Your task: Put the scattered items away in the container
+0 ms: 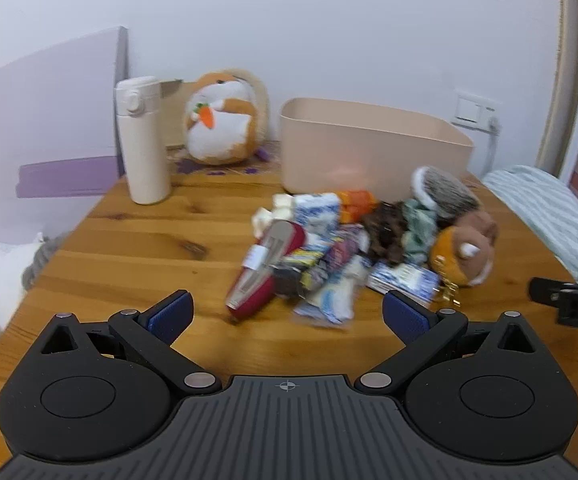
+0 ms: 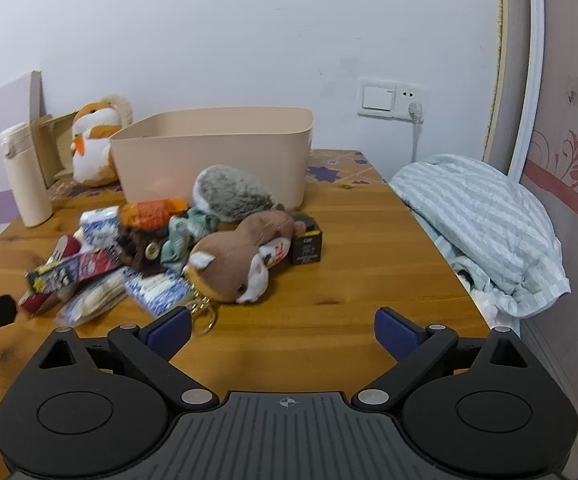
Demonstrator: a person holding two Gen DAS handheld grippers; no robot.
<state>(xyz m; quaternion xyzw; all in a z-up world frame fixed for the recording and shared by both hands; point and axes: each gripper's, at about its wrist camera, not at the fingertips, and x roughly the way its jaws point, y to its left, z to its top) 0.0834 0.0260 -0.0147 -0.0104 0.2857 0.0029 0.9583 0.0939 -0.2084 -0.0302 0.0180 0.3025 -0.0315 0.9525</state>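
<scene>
A heap of small items lies on the wooden table in front of a beige bin point(image 1: 373, 148) point(image 2: 213, 152). In the heap are a red pouch point(image 1: 267, 270), blue-white packets point(image 1: 317, 210), a brown plush keychain point(image 2: 241, 260) point(image 1: 465, 252), a grey furry toy point(image 2: 233, 192), a small black box point(image 2: 307, 246) and an orange packet point(image 2: 149, 210). My left gripper point(image 1: 287, 314) hovers open just short of the heap, nothing between its blue pads. My right gripper point(image 2: 283, 326) is open over bare wood, right of the keychain's ring point(image 2: 203, 312).
A cream flask point(image 1: 143, 140) and a hamster plush with a carrot point(image 1: 221, 120) stand at the table's back left. A striped pillow point(image 2: 485, 224) lies off the table's right edge. A wall socket with a cable point(image 2: 393, 98) sits behind.
</scene>
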